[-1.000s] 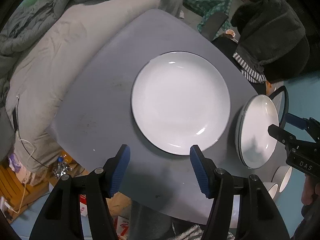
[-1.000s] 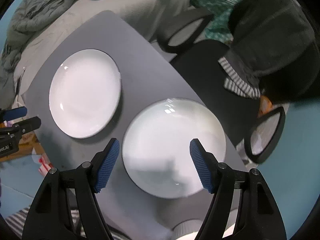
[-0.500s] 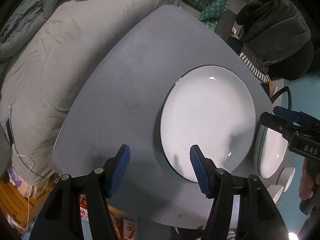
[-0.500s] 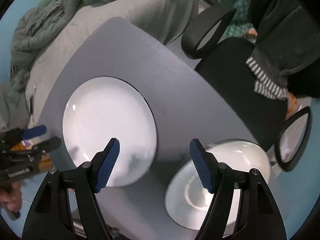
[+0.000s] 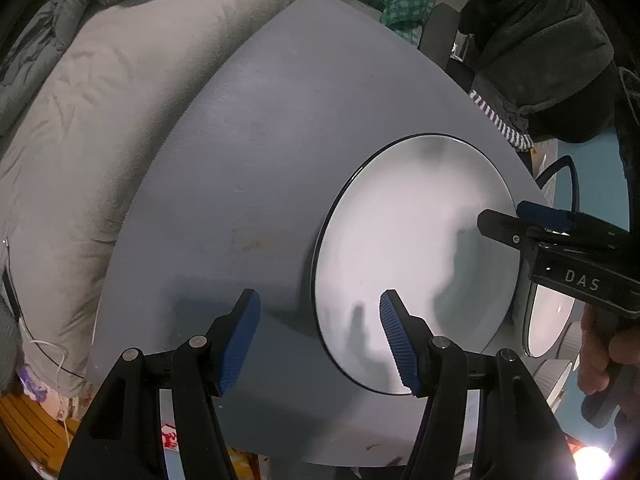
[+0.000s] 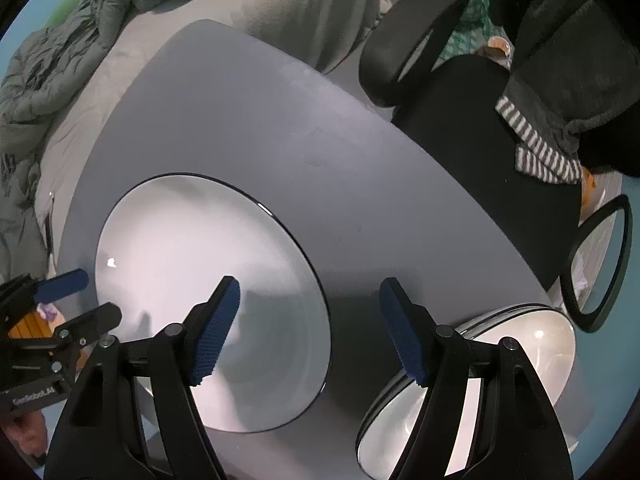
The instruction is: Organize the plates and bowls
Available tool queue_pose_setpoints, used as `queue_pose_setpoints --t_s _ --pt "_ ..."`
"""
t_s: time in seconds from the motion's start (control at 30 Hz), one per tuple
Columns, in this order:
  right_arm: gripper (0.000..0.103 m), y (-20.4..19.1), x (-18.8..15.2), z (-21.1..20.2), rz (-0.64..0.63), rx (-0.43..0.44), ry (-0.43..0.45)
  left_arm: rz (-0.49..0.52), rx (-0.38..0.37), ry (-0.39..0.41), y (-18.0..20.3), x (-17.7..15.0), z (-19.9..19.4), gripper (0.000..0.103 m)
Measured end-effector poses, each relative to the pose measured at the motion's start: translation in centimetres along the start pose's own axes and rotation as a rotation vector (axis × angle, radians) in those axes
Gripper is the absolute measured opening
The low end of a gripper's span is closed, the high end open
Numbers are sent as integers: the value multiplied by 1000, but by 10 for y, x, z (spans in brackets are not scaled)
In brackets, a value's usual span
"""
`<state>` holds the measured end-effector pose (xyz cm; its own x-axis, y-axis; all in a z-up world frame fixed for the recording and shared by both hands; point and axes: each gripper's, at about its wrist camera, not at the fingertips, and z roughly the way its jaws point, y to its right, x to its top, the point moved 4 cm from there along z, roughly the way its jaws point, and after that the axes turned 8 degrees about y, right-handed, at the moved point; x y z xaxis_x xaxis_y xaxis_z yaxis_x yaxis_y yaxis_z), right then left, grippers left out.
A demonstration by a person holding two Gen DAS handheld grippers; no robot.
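A large white plate (image 5: 416,256) with a dark rim lies flat on the grey table (image 5: 256,160); it also shows in the right wrist view (image 6: 192,280). A stack of white plates (image 6: 480,376) sits to its right, seen as a sliver in the left wrist view (image 5: 548,320). My left gripper (image 5: 320,336) is open and empty, straddling the plate's near left rim. My right gripper (image 6: 308,328) is open and empty, straddling the large plate's right rim; it shows from the side in the left wrist view (image 5: 520,224).
A grey duvet (image 5: 92,120) lies beyond the table's left edge. A black office chair (image 6: 460,80) with dark clothing (image 5: 540,48) stands at the far right. Small white bowls (image 5: 560,364) show at the table's near right edge. Table (image 6: 280,120).
Both grippers have shifted left and lower toward the table. The large plate now sits between them, with each gripper at one of its rims. Nothing was grasped.
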<state>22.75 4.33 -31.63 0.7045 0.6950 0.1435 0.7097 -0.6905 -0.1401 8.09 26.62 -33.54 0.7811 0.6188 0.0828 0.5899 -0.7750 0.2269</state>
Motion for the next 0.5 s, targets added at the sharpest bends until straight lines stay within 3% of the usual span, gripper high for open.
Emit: queue_pose_setpoints --t_s 0.23,0.5 --pt "69 5 -9 7 56 27 -14 10 -14 -21 -3 2 9 63" --pt "56 2 -17 9 73 53 -31 27 -34 -46 2 9 13 39"
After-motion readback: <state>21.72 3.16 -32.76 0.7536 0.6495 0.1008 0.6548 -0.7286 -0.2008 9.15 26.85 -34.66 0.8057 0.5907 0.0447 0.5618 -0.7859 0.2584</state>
